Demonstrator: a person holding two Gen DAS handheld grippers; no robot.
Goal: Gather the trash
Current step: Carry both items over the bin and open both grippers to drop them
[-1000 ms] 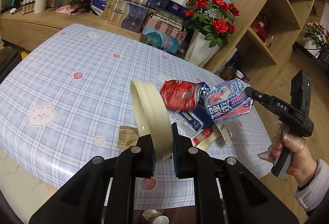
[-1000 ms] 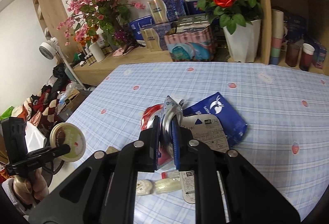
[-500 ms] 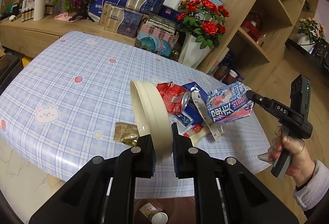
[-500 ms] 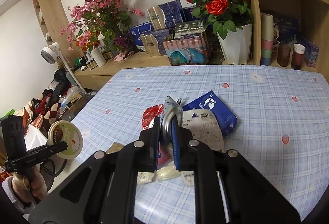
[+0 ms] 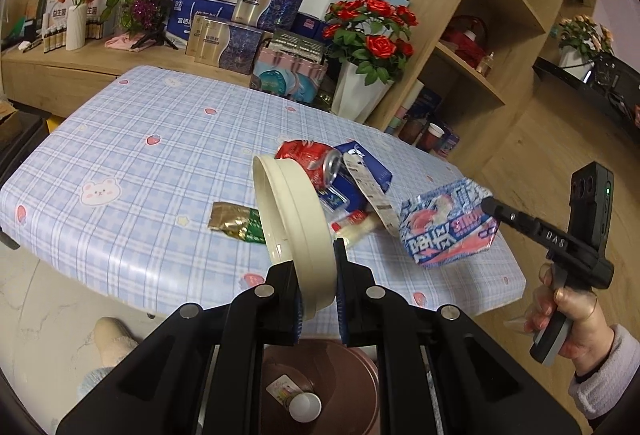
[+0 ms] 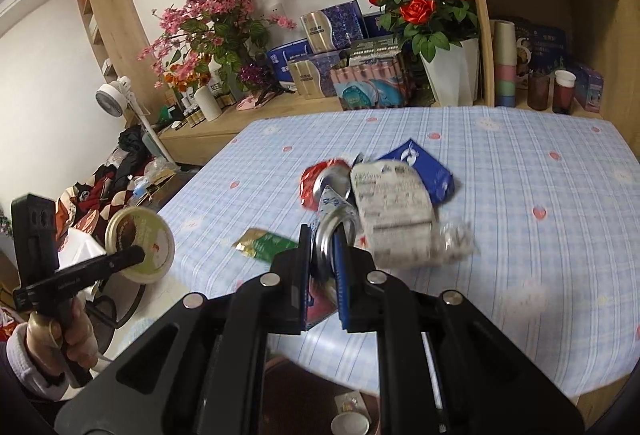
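My left gripper (image 5: pixel 316 267) is shut on the rim of a cream paper bowl (image 5: pixel 292 231), held off the table's near edge above a brown trash bin (image 5: pixel 360 367). The bowl also shows in the right wrist view (image 6: pixel 140 243). My right gripper (image 6: pixel 324 247) is shut on a pink and blue snack wrapper (image 5: pixel 448 227), seen edge-on in its own view (image 6: pixel 332 215). On the table lie a crushed red can (image 5: pixel 308 159), a blue pouch (image 5: pixel 360 171), a white label wrapper (image 6: pixel 388 207), a green-gold sachet (image 5: pixel 236 223) and a white stick pack (image 5: pixel 356 227).
The bin holds a paper cup (image 5: pixel 304 407) and a small wrapper. The checked tablecloth (image 5: pixel 140 155) covers the table. Boxes and a rose pot (image 5: pixel 364 91) stand behind it, with wooden shelves (image 5: pixel 480 55) to the right. A slippered foot (image 5: pixel 112 343) is on the floor.
Both grippers have drawn back from the table toward its near edge with the bowl and wrapper still held. The bin has come into view below them.
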